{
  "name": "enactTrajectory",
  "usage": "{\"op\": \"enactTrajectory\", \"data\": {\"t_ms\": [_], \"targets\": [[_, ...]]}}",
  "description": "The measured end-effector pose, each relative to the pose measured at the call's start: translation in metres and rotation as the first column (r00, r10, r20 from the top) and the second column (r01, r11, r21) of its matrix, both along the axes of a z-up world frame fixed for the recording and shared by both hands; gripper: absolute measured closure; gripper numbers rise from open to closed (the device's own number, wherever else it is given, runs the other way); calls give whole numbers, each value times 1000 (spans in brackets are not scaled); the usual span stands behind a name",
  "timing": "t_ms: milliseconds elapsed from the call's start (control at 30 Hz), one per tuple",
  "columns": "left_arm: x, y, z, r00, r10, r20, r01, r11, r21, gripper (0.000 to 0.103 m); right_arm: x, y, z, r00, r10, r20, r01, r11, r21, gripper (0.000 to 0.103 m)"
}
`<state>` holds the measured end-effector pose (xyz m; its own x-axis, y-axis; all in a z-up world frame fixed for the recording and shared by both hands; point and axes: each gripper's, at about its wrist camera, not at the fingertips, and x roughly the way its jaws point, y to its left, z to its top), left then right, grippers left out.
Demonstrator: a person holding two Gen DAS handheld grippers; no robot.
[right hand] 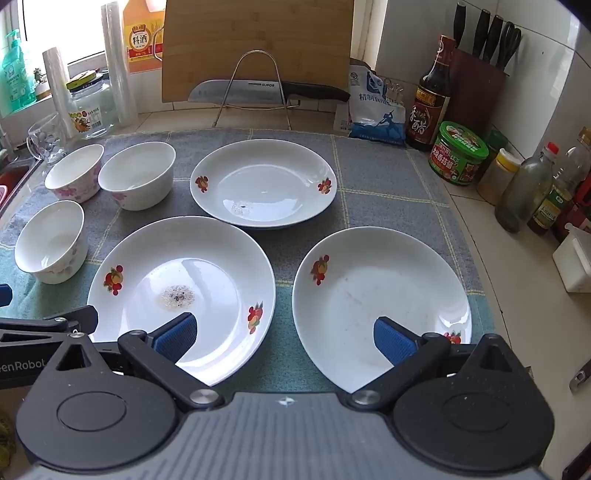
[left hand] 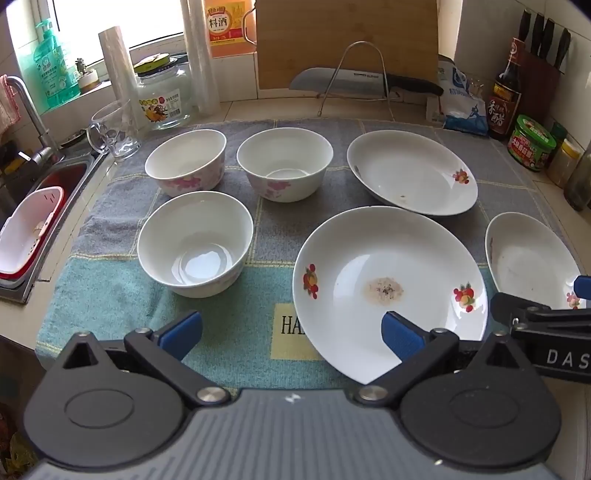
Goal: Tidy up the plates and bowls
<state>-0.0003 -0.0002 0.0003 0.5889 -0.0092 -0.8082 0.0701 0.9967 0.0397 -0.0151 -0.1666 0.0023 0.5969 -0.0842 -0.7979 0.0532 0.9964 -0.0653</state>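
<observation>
Both sets of jaws gape wide, empty: left gripper [left hand: 291, 334] above the near-middle plate [left hand: 388, 258], right gripper [right hand: 286, 336] between it and the right plate [right hand: 380, 295].

My kitchen in daylight: a bright window [left hand: 92, 29] above the sink [left hand: 55, 177] at left, white tiled walls [right hand: 546, 74] behind, a pale tiled counter [right hand: 517, 277] under a grey and teal checked cloth [right hand: 388, 177], and a wooden board [right hand: 258, 48] leaning upright.
</observation>
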Motion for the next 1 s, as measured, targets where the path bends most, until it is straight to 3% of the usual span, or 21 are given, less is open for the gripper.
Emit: {"op": "enactTrajectory", "data": {"t_ms": [267,333,1000], "targets": [[-7,-7,3,1000,-14,18,13,999,31,1,-2,1,1,1000,-1,-3,1,1000,-3,0],[-3,2,1,1000,-2,0,2,1000,5,1,-2,-1,1,1000,-2,-3,2,1000,-4,0],[-4,-3,4,1000,-2,1,2,1000,10,1,-6,-3,3,1000,1,7,0,1000,-1,0]]}}
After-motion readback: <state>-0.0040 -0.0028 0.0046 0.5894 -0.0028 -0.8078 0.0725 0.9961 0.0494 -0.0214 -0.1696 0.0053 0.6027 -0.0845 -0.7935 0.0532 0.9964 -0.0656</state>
